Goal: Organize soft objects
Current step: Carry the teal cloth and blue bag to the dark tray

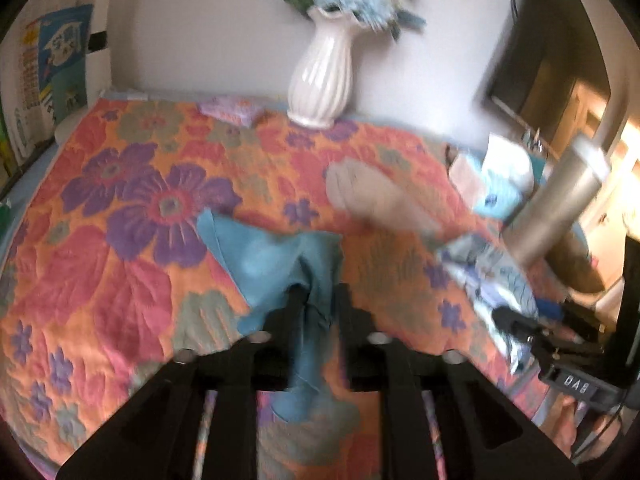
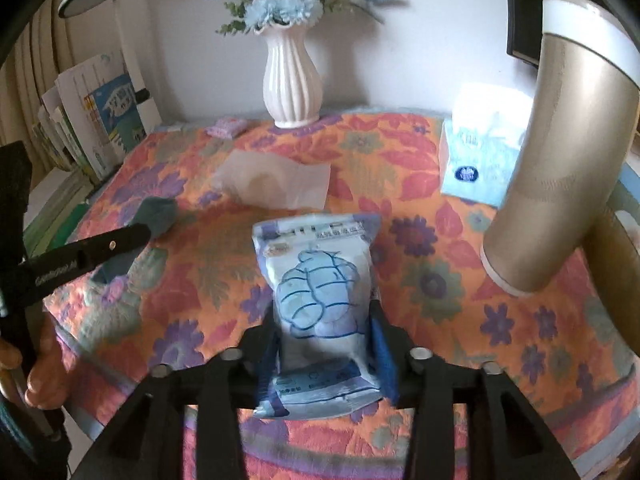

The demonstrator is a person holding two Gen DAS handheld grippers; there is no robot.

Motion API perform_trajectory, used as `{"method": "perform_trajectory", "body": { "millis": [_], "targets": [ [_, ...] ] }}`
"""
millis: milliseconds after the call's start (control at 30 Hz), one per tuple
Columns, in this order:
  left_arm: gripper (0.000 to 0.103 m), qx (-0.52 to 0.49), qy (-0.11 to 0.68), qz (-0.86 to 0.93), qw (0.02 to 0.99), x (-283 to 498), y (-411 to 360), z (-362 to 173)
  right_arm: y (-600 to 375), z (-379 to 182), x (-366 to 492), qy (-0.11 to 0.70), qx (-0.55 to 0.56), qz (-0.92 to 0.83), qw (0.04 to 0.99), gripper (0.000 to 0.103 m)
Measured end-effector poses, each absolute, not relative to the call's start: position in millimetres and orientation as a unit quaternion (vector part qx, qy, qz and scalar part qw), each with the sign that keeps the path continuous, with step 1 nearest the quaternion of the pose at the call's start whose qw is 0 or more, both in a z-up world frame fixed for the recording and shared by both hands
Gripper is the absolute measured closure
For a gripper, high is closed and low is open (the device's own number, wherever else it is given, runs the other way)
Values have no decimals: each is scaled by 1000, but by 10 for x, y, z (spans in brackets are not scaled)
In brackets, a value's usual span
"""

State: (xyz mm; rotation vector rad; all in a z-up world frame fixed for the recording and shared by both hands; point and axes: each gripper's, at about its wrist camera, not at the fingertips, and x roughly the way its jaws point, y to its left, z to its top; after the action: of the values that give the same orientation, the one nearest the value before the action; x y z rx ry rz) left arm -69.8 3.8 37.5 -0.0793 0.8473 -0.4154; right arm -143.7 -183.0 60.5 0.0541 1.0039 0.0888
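Note:
A teal cloth [image 1: 272,256] lies bunched on the floral tablecloth [image 1: 120,280]. One fold of it runs between the fingers of my left gripper [image 1: 320,300], whose jaws stand a little apart around it. In the right wrist view that gripper [image 2: 136,234] comes in from the left with the teal cloth [image 2: 158,210] at its tip. My right gripper [image 2: 324,316] is shut on a soft blue-and-white pack [image 2: 316,280], with the pads pressed against its two sides. The left wrist view shows the pack [image 1: 488,268] at the right, in the right gripper [image 1: 504,320].
A beige translucent pouch [image 2: 276,184] lies mid-table. At the back stand a white vase [image 2: 292,80] of flowers and a small purple packet [image 2: 226,126]. A tissue box [image 2: 476,160] and a tall gold cylinder [image 2: 560,160] occupy the right side. Books [image 2: 100,120] line the left edge.

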Motion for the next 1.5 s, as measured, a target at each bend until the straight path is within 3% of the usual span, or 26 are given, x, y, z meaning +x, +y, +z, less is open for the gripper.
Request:
{"method": "perform_trajectory", "body": {
  "millis": [33,100,133,233,467,533,600,633,667,700,733,1000,1233,1500],
  "targets": [
    [61,-29,410,-195,891,-725,40,364,-1829,618,-1447,476,23,39,879,39],
    [26,-8,398,-168,902,-821,68,382,-1804,651,-1448,468,21,44,882,34],
    [19,-5,390,-157,907,-857,92,395,-1790,657,-1440,466,18,45,883,30],
    [16,-19,381,-152,912,-842,188,445,-1713,621,-1374,463,-11,40,885,20],
    [16,-26,441,-156,883,-445,33,299,-1754,375,-1219,501,8,38,865,20],
    [19,-7,450,-136,883,-378,-76,229,-1843,361,-1206,504,34,42,862,20],
    [49,27,442,-110,890,-360,-171,197,-1911,351,-1211,503,58,47,861,19],
    [53,39,437,-110,892,-371,-206,196,-1920,358,-1220,501,64,49,862,19],
    [66,43,429,-117,894,-395,-225,207,-1933,368,-1232,497,70,51,864,23],
    [85,42,427,-123,895,-410,-222,209,-1933,372,-1238,495,71,53,864,29],
    [89,36,427,-134,893,-423,-220,205,-1921,375,-1242,494,70,57,865,41],
    [93,-19,354,-189,916,-658,-24,406,-1791,482,-1355,459,36,65,885,46],
    [93,-73,351,-241,902,-717,79,476,-1914,536,-1534,464,40,55,883,46],
    [93,-76,350,-309,881,-1027,-237,595,-2357,1005,-2011,436,33,21,899,46]
  ]
}}
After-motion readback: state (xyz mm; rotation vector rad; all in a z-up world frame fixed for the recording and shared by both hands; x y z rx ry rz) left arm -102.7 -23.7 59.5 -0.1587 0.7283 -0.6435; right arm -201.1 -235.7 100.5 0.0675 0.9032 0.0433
